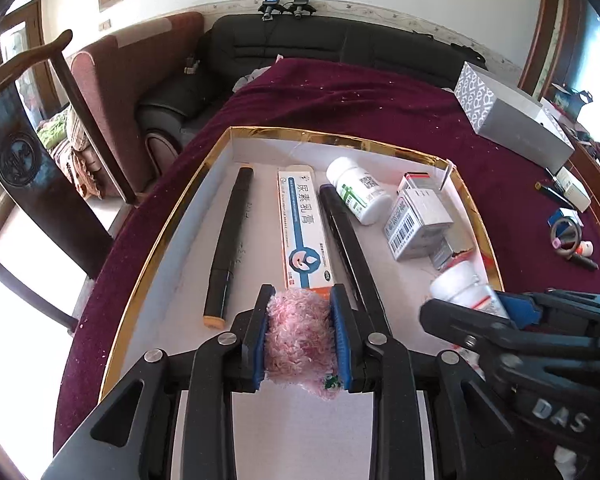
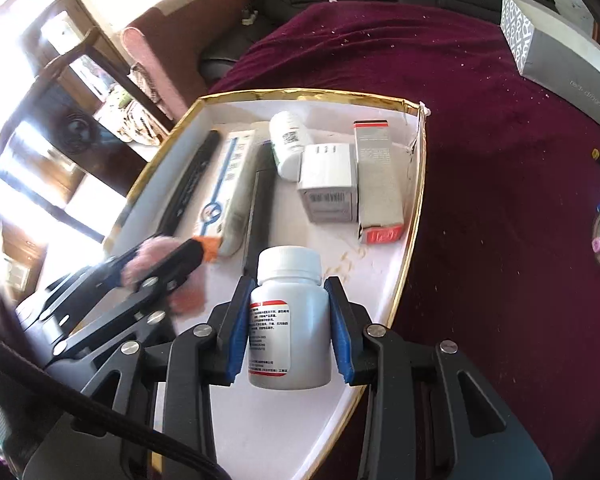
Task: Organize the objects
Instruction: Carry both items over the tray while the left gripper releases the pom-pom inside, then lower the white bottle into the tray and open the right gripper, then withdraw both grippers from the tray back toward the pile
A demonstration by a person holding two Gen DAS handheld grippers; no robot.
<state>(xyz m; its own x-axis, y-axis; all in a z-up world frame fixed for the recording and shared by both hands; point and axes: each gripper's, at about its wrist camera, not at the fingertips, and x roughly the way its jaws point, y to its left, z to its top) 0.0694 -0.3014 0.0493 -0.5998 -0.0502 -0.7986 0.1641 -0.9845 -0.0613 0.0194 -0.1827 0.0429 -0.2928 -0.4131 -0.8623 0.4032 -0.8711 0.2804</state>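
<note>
A gold-rimmed white tray [image 1: 172, 224] [image 2: 414, 216] lies on the maroon tablecloth. My left gripper [image 1: 302, 300] is shut on a fluffy pink scrunchie [image 1: 298, 340], held over the tray's near end. My right gripper [image 2: 288, 288] is shut on a white pill bottle with a red-striped label [image 2: 290, 328], over the tray's near right part; it shows in the left wrist view [image 1: 466, 288]. In the tray lie a black marker [image 1: 230, 240], an ointment box [image 1: 302, 224], a long black case [image 1: 348, 240], another white bottle [image 1: 358, 190] and grey boxes [image 1: 418, 220].
A grey patterned box [image 1: 508, 116] stands on the cloth at the far right. Tape rolls and small items [image 1: 566, 236] lie at the right edge. A wooden chair [image 1: 32, 152] and dark sofa [image 1: 300, 44] stand beyond the table.
</note>
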